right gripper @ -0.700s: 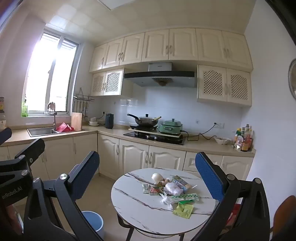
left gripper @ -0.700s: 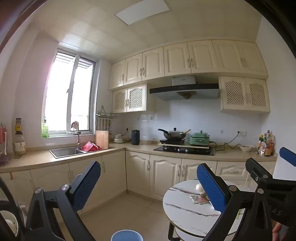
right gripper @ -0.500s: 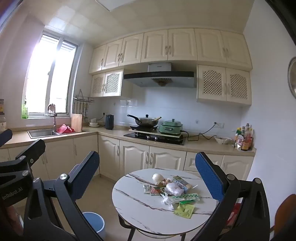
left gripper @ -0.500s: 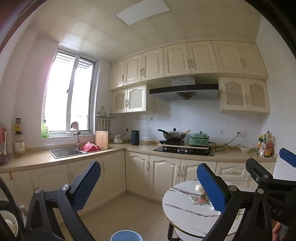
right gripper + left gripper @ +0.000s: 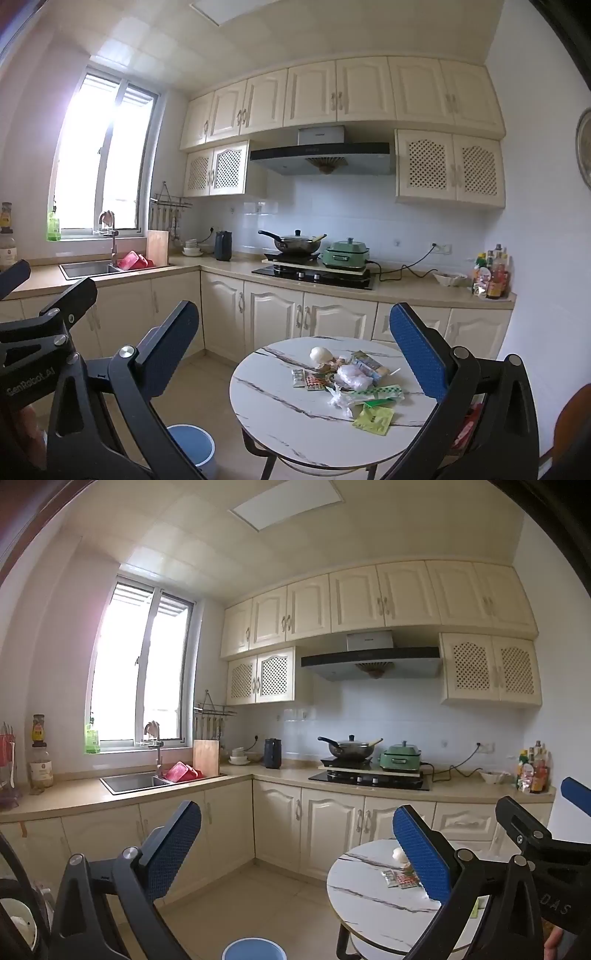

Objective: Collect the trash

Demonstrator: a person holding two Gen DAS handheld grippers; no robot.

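Entry: kitchen, trash collection, judged not yet begun. Item one, the round marble-topped table, stands at about 6 o'clock in the right wrist view, in front of the lower cabinets. Item two, the trash pile, lies on the tabletop toward its 1 o'clock side: a white crumpled lump at the pile's 11 o'clock, small printed sachets at its 9 o'clock, a clear plastic bag at the centre, a green-and-white wrapper below it, and a yellow-green packet at the pile's 5 o'clock, nearest the table's front edge. Every piece seen rests on the table; none shows in transit. Item three, the blue bin, stands on the floor at the table's 8 o'clock, just beside its legs; its contents cannot be told from either view. Remaining work, by this reading: all of the pile still to be lifted and dropped in the bin. Item four, the right gripper: jaws spread as wide as they go, nothing between the blue pads, nothing touched, held well back from the table. Item five, the left gripper: likewise fully spread and empty, pointing at the cabinets, the table edge at its 4 o'clock, the bin rim at 6 o'clock.
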